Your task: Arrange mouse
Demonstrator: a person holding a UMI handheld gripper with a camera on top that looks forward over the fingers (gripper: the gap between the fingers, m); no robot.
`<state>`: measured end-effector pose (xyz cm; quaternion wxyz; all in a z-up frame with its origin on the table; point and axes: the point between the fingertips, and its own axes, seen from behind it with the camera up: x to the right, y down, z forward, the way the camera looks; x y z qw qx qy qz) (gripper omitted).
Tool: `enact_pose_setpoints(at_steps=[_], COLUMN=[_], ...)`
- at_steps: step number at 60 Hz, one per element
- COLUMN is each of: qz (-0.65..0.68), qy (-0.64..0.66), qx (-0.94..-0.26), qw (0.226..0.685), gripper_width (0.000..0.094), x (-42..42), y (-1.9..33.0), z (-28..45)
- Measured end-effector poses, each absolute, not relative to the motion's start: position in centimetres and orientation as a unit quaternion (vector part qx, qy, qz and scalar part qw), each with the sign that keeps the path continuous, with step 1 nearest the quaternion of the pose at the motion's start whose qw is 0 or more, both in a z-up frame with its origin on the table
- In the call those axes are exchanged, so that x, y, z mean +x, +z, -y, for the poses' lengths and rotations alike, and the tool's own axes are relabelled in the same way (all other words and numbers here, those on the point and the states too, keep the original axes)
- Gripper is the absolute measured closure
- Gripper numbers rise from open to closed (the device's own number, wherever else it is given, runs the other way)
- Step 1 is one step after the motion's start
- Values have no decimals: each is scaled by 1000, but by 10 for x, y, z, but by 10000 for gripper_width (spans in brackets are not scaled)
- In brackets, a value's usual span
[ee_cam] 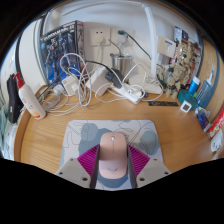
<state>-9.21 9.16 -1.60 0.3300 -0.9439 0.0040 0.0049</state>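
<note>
Tongs (114,170): their pink pads (89,163) flank the mouse (113,157) closely at both sides; whether they press on it cannot be told. The mouse lies between them on a grey mat (112,136), long axis running straight ahead along the fingers, one end pointing away toward the white power strip (128,93) beyond. Risk, as judged: the rounded shell could slip or twist, landing askew on the wooden surface (180,130).

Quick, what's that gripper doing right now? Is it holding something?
Gripper: fingers closed on the pink mouse, pads pressing both its sides, over the grey mouse mat.
</note>
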Motion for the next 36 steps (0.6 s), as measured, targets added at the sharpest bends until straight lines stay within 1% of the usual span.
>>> enact_pose_setpoints(at_steps=[1, 4, 5, 7, 8, 13, 27, 36], qz=[-5, -5, -3, 1, 3, 5, 2, -1], qy=[2, -5, -6, -5, -4, -1, 1, 2], qx=[-945, -948, -949, -949, -949, -943, -921, -911], qw=[328, 318, 315, 314, 315, 332, 388, 412], gripper_width=[426, 249, 176, 88, 75, 86, 89, 86], x=[-91, -87, -87, -87, -87, -83, -55, -40], y=[-16, -14, -12, -6, -2, 33, 150, 195], z=[-91, -89, -88, -87, -87, -87, -83, -77])
